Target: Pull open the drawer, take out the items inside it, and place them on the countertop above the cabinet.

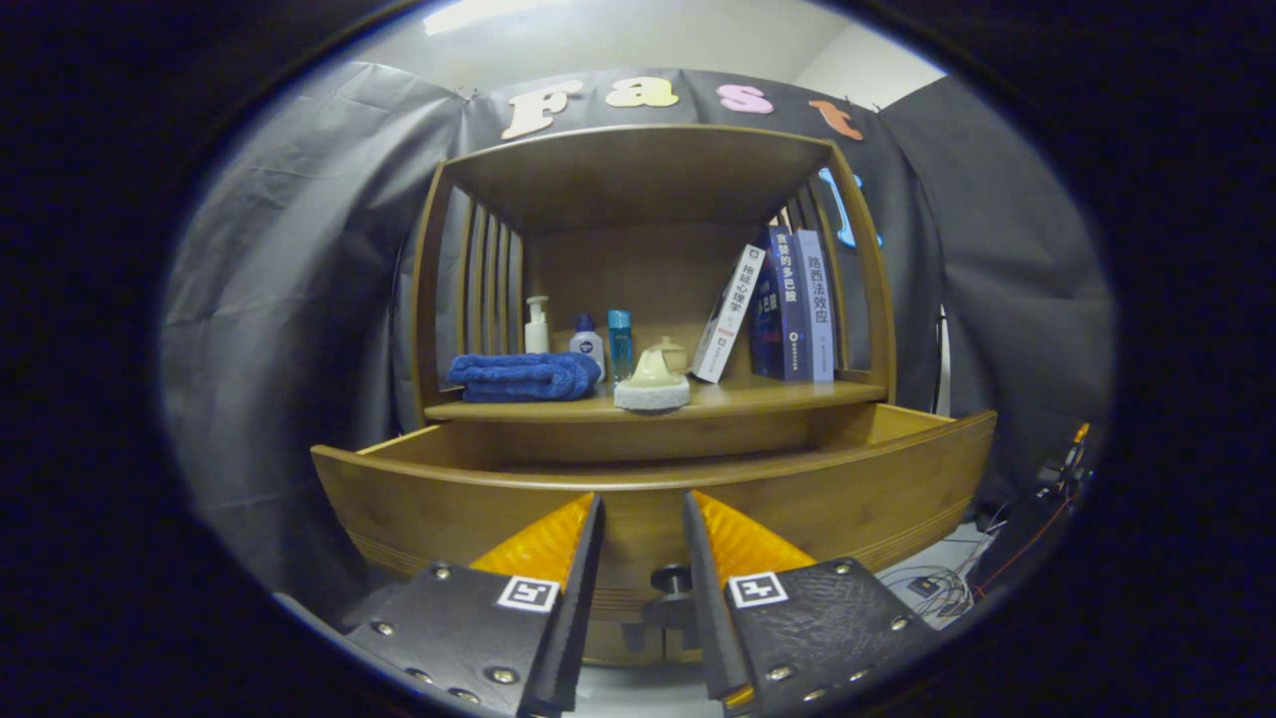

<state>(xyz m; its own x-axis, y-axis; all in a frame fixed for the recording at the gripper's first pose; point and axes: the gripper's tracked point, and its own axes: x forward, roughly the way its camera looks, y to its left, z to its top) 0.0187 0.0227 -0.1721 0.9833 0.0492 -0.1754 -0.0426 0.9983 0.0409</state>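
— Across the middle of the frame, what is that curved wooden band?

— That is the front of the drawer (419, 504), smooth brown wood with fine grooves along its lower edge. It stands pulled out from the cabinet (638, 175), and its inside is hidden behind the front panel, so I cannot tell what lies in it.

— And on the countertop (558, 409) above it, starting at the left?

— A folded blue towel (523, 377), soft and ribbed, lies at the left. Behind it stand a white pump bottle (537, 325), a small white bottle with a blue cap (587, 344) and a slim clear-blue bottle (620, 343). Just right of those sits a pale, rounded brush (653, 381) on a fuzzy white base, with a small cream lidded jar (670, 352) behind it. Farther right a white book (730, 314) leans against two upright blue books (797, 304). Slatted wooden sides and a flat wooden top frame the shelf space.

— How is the gripper (643, 514) held?

— Level, facing the drawer front squarely from low centre of the frame. Its wedge-shaped fingers stand apart, holding nothing, their tips just before the panel. Between them, lower down, shows the drawer's small dark round knob (671, 580), untouched.

— Anything at the lower right?

— Loose cables (932, 588) on a pale floor, beside dark equipment.
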